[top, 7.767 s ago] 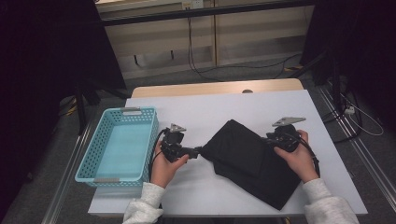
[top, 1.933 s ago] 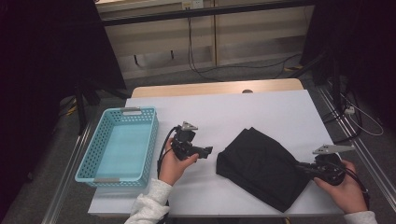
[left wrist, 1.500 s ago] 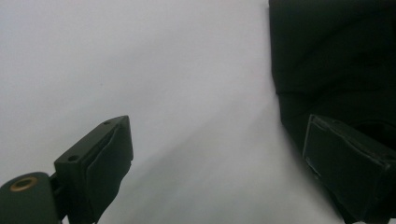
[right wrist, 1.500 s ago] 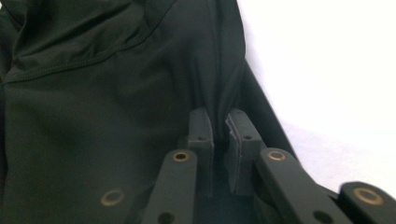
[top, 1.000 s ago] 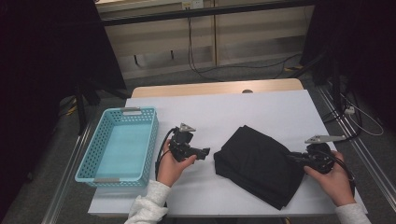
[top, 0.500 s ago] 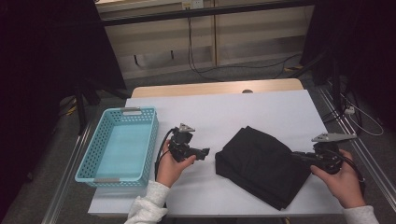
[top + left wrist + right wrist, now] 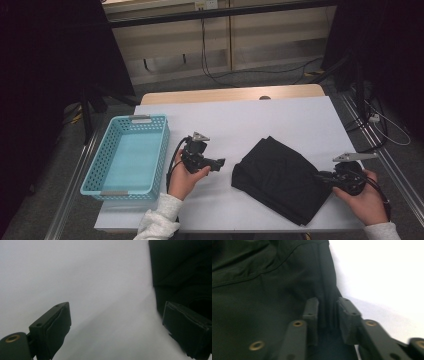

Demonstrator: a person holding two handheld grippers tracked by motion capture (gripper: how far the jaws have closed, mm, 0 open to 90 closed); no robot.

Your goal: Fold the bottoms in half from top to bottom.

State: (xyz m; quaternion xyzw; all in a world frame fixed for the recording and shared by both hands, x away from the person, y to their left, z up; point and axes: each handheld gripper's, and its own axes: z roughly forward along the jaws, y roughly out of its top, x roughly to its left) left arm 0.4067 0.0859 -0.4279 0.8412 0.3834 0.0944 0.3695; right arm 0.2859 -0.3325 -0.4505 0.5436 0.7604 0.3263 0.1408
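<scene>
One turquoise basket [image 7: 102, 187] sits empty beside the black cloth [image 7: 280, 177].

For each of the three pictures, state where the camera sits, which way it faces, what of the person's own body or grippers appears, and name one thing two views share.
High view: fixed above the person's side, facing forward and down on the white table; both forearms, left gripper, right gripper, blue basket.
Left gripper view: rides the left gripper, facing the tabletop; its jaws stand wide apart.
Right gripper view: rides the right gripper, facing the black cloth; its jaws close on a fold at the cloth's edge.
Shared: the black cloth appears in all three.
</scene>
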